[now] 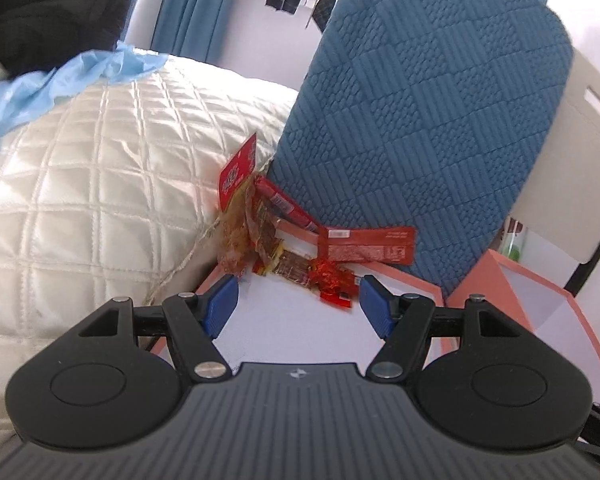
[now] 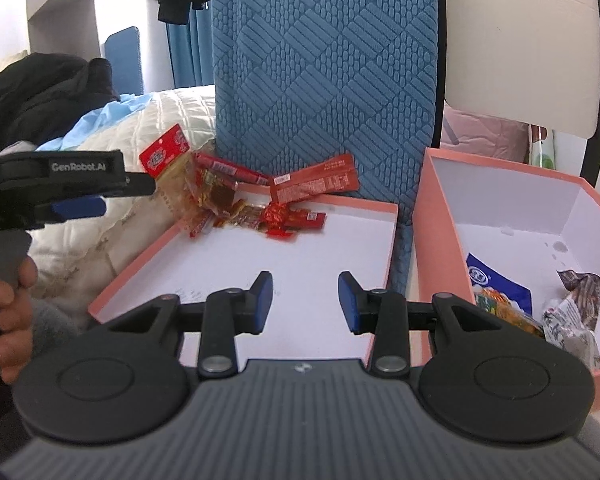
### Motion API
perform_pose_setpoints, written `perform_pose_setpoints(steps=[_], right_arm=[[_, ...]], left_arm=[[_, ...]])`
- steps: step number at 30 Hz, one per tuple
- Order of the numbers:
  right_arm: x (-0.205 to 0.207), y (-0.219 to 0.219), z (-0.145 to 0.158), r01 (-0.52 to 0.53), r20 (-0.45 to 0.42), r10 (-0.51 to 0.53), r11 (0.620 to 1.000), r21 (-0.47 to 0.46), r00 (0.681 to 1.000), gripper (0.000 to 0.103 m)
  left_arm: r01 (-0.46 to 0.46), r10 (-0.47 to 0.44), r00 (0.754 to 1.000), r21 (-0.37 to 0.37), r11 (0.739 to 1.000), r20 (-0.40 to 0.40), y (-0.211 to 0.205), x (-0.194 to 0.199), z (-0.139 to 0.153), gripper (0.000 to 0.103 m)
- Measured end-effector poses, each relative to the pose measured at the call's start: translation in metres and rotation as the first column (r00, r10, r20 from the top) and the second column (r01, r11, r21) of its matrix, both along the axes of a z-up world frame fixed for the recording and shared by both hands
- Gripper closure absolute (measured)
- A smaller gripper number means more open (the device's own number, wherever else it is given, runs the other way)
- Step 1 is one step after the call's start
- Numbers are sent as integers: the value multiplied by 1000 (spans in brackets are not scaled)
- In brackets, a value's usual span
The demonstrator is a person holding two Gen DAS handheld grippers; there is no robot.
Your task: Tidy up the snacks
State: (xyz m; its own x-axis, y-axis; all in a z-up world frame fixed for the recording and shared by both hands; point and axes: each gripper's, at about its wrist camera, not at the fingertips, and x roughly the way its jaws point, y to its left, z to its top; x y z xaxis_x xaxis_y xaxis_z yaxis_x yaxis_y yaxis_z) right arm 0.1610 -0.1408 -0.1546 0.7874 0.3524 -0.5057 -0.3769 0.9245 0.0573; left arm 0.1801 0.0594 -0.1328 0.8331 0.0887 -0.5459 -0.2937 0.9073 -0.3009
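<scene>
A heap of red and clear snack packets (image 1: pixel 284 240) lies in the far corner of a shallow pink tray (image 1: pixel 404 280), against a blue cushion. My left gripper (image 1: pixel 298 306) hovers just short of the heap, its jaws open and empty. In the right wrist view the same heap (image 2: pixel 240 200) sits at the tray's (image 2: pixel 384 248) back. My right gripper (image 2: pixel 305 300) is over the tray's bare white floor, jaws open with nothing between them. The left gripper (image 2: pixel 112 200) enters from the left, held by a hand (image 2: pixel 4 308).
A deeper pink box (image 2: pixel 440 216) stands to the right, holding a blue packet (image 2: pixel 496 284) and dark wrapped snacks (image 2: pixel 584 292). The tall blue cushion (image 2: pixel 324 72) rises behind both. A white quilted pillow (image 1: pixel 100 168) lies left, a white chair back (image 2: pixel 520 40) right.
</scene>
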Motion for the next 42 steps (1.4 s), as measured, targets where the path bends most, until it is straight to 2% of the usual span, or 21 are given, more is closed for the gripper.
perform_pose_setpoints(steps=[6, 12, 26, 31, 35, 42], right_arm=[[20, 8, -6, -11, 23, 11, 1000, 24, 1000, 64], [42, 10, -12, -3, 22, 2, 999, 40, 1000, 64], [105, 12, -22, -13, -13, 13, 1000, 2, 1000, 64], [127, 12, -25, -25, -57, 26, 999, 24, 998, 64], [141, 17, -27, -35, -86, 39, 998, 51, 996, 64], [170, 29, -34, -23, -137, 35, 996, 92, 990, 64]], left_arm=[[-40, 39, 999, -37, 999, -23, 7, 20, -17, 31], [-86, 85, 996, -67, 994, -20, 13, 38, -31, 26], [-196, 189, 980, -114, 974, -66, 28, 89, -58, 25], [-200, 192, 978, -97, 975, -82, 29, 109, -67, 25], [-230, 223, 967, -44, 972, -121, 30, 125, -79, 25], [-250, 243, 959, -37, 967, -145, 36, 142, -89, 25]])
